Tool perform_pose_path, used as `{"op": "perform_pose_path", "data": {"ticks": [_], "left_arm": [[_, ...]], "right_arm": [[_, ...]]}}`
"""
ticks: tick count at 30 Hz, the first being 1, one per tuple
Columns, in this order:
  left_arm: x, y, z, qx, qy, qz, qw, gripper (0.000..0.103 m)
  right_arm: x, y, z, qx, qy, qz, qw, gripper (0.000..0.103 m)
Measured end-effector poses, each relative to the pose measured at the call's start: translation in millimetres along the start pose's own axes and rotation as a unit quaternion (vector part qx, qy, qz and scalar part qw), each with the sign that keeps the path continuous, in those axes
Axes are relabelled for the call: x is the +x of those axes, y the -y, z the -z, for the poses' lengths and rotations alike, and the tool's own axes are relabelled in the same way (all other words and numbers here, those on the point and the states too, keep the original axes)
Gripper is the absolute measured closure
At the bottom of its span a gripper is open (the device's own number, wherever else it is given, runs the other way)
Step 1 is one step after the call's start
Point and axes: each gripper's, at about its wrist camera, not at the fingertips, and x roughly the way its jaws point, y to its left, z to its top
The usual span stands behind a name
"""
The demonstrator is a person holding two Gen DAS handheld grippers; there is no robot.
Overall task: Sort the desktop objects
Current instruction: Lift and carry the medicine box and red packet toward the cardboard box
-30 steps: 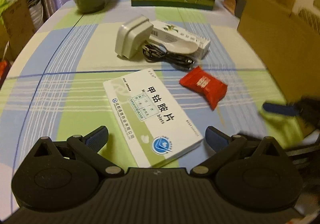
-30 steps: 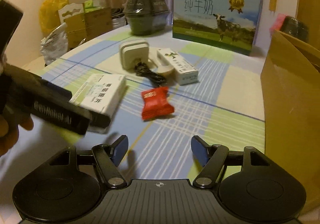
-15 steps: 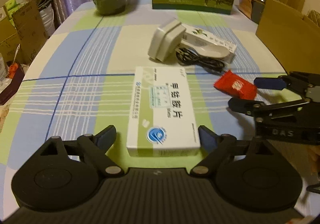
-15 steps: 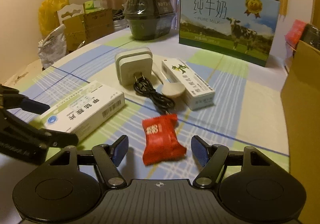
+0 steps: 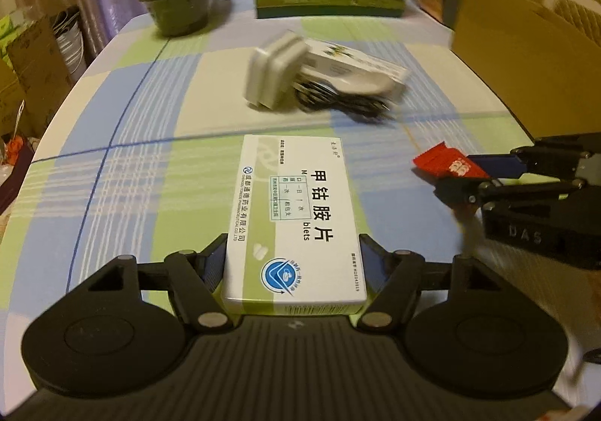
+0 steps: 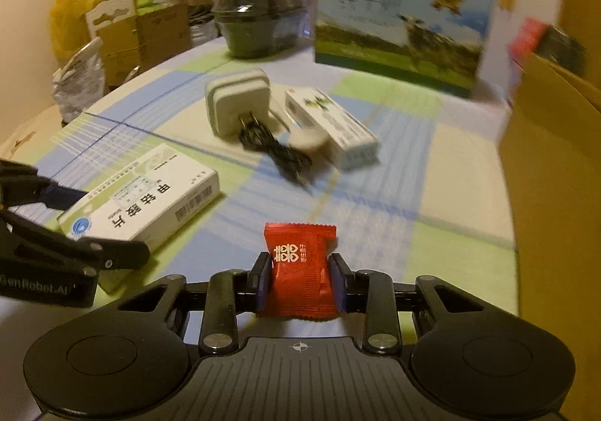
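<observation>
A white and green medicine box (image 5: 296,218) lies flat on the checked tablecloth, and my left gripper (image 5: 293,263) is shut on its near end, one finger on each long side. The same medicine box (image 6: 142,199) shows at the left of the right wrist view, with the left gripper (image 6: 67,225) around it. My right gripper (image 6: 300,282) is shut on a red candy packet (image 6: 298,267). In the left wrist view the red candy packet (image 5: 447,163) sits between the right gripper's fingers (image 5: 499,165) at the right edge.
Farther back lie a white charger (image 6: 238,107) with a black cable (image 6: 276,148) and a long white box (image 6: 330,127). A milk carton box (image 6: 398,18) and a dark wrapped container (image 6: 259,26) stand at the back. A brown cardboard box (image 6: 552,158) rises on the right.
Both grippers have gone from open to shut: the left one slid forward and closed on the medicine box, the right one advanced and closed on the red candy packet.
</observation>
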Motion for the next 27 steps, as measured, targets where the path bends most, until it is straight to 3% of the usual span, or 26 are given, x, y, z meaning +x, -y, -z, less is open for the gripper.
{"op": "perform_pose_path", "data": {"ticks": [11, 15, 27], "left_arm": [[-61.8, 54.9, 72.4, 0.042, -0.003, 0.053, 0.9977, 0.034], [-68.0, 57.6, 79.0, 0.048, 0.012, 0.041, 0.9980, 0.023], [-57.3, 55.6, 65.8, 0.042, 0.022, 0.047, 0.9978, 0.023]], "right_arm": [[-99.8, -10.6, 85.2, 0.051, 0.000, 0.045, 0.998, 0.072], [-102.9, -11.3, 86.6, 0.053, 0.007, 0.040, 0.998, 0.062], [-95.8, -15.4, 92.0, 0.029, 0.007, 0.043, 0.999, 0.060]]}}
